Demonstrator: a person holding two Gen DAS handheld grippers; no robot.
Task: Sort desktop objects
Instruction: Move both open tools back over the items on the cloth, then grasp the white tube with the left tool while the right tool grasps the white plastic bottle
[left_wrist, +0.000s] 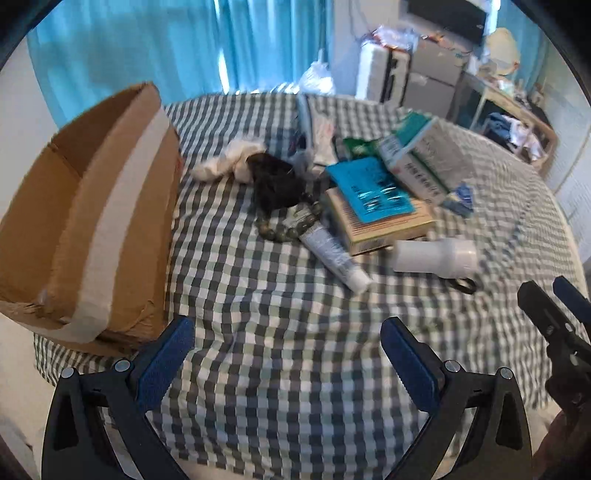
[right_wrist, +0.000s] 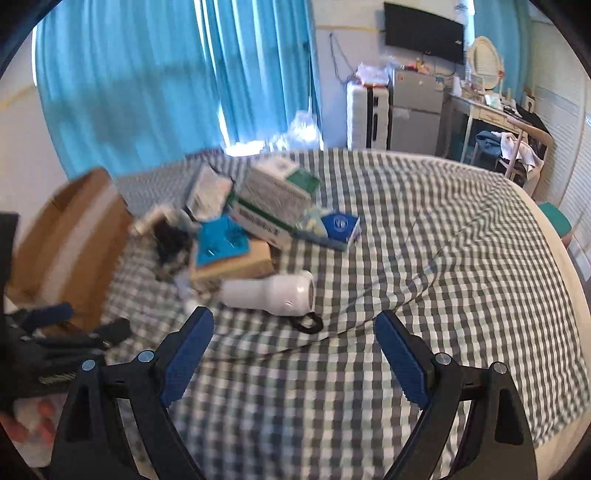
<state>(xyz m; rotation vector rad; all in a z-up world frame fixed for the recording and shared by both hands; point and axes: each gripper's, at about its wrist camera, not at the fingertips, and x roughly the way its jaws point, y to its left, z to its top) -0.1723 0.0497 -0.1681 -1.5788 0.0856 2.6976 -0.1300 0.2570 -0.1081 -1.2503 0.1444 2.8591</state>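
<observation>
L wrist view, left of frame: open brown cardboard box w/ wide pale tape band (left_wrist: 92, 236), sitting on green-and-white checked cloth (left_wrist: 280, 332), top open. Left gripper (left_wrist: 287, 345) at bottom centre, blue-padded jaws spread wide, nothing between them, over bare cloth.

Centre of frame, the pile: white crumpled cloth (left_wrist: 229, 162) touching a black bundled item (left_wrist: 275, 181); string of dull green beads (left_wrist: 291, 225) just below it; white squeeze tube (left_wrist: 334, 256) lying slanted, its upper end by the beads. Right of that, flat tan carton (left_wrist: 384, 225) w/ teal packet (left_wrist: 369, 188) on top; white-and-green medicine box (left_wrist: 421, 155) leaning behind. White plastic bottle w/ black loop strap (left_wrist: 434, 256) on its side, lower right of pile. Frame blurred, labels unreadable.

R wrist view: right gripper (right_wrist: 293, 343) bottom centre, jaws likewise spread, holding nothing, bottle just ahead of left jaw. Small blue-and-white box (right_wrist: 341, 227) right of pile. Rest of the cloth to the right shows only wrinkles.
</observation>
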